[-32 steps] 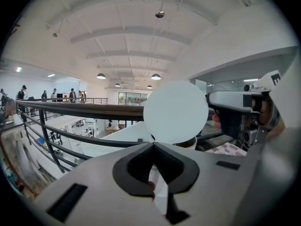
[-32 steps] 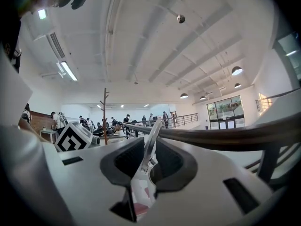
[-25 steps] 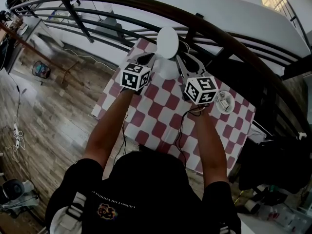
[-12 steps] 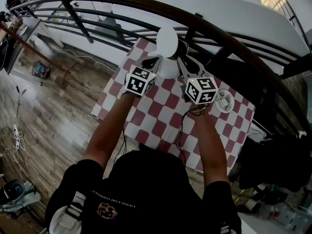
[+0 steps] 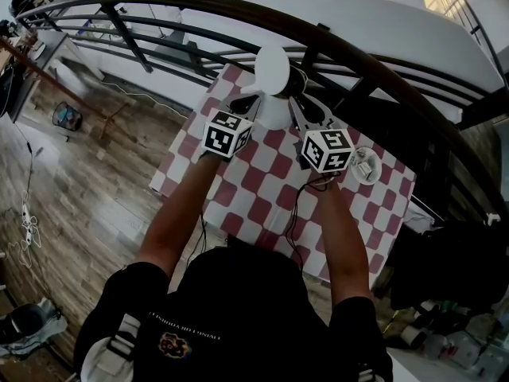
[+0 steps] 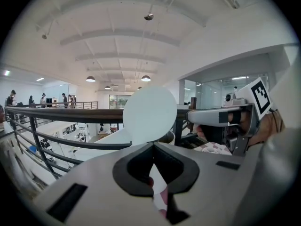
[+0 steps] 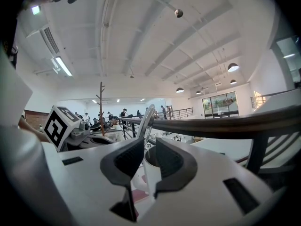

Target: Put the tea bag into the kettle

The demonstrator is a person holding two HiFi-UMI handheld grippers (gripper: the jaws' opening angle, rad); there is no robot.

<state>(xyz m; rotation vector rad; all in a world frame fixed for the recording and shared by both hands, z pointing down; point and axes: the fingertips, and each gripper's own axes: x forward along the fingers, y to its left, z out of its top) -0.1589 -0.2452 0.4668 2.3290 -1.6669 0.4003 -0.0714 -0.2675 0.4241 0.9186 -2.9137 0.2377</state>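
Two claws work at the white kettle (image 5: 273,114) on the checked counter (image 5: 262,205); its lid (image 5: 273,68) stands upright. Left claw (image 6: 151,147) is shut, w/ nothing seen in it. Right claw (image 7: 149,149) is part open, clamped on the kettle. Tea bag (image 5: 365,166) seems to sit in the dish (image 5: 380,170) nearby: light, soft, tears easily, so pinch top edge or string. Vs 1 s ago, left claw sits closer in.
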